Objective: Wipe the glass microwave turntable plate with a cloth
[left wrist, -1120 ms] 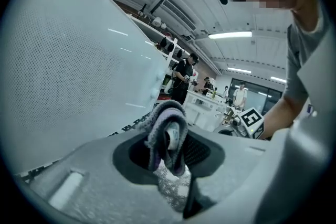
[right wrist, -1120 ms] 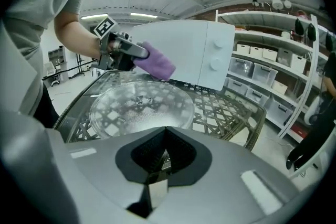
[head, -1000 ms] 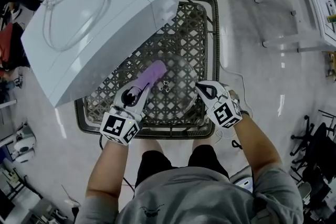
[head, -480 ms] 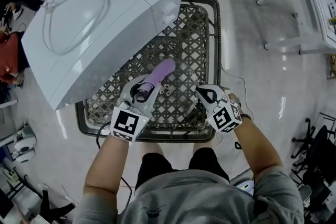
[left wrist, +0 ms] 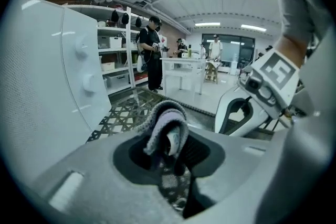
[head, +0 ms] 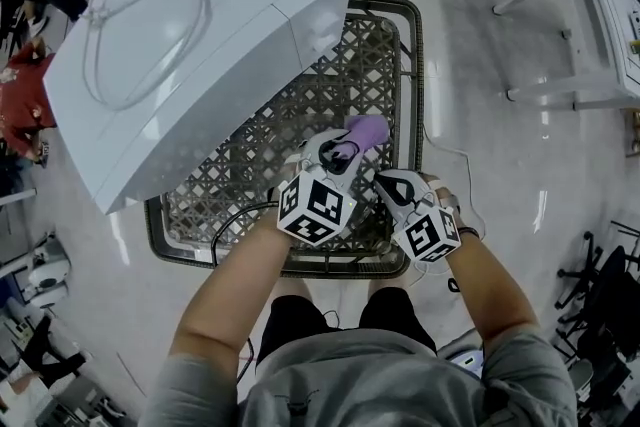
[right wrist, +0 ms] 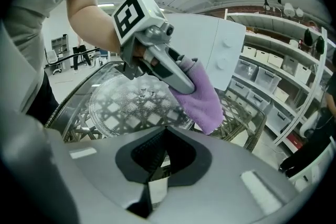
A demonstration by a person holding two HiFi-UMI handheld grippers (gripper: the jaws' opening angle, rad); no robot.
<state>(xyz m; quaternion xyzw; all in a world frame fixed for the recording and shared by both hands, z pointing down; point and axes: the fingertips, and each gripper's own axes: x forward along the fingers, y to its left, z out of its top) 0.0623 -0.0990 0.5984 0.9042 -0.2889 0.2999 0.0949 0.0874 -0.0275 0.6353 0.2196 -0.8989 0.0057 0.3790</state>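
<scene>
The round glass turntable plate (right wrist: 137, 105) lies flat on a wicker table (head: 385, 25). In the head view the clear plate is hard to make out. My left gripper (head: 345, 151) is shut on a purple cloth (head: 366, 129), which hangs over the plate's far right part (right wrist: 202, 96). In the left gripper view the folded cloth (left wrist: 166, 126) sticks up between the jaws. My right gripper (head: 386, 178) sits at the plate's near right rim, jaws closed on that rim (right wrist: 157, 157). The two grippers are close together.
A large white microwave (head: 190, 35) stands on the table's left part, close to the plate. The table's dark rim (head: 415, 85) runs just right of the grippers. White furniture (head: 590, 25) stands far right, and people stand by shelves (left wrist: 152, 52).
My left gripper has swept the cloth from the plate's left side across to its right side, ending next to the right gripper. The right gripper has stayed put.
</scene>
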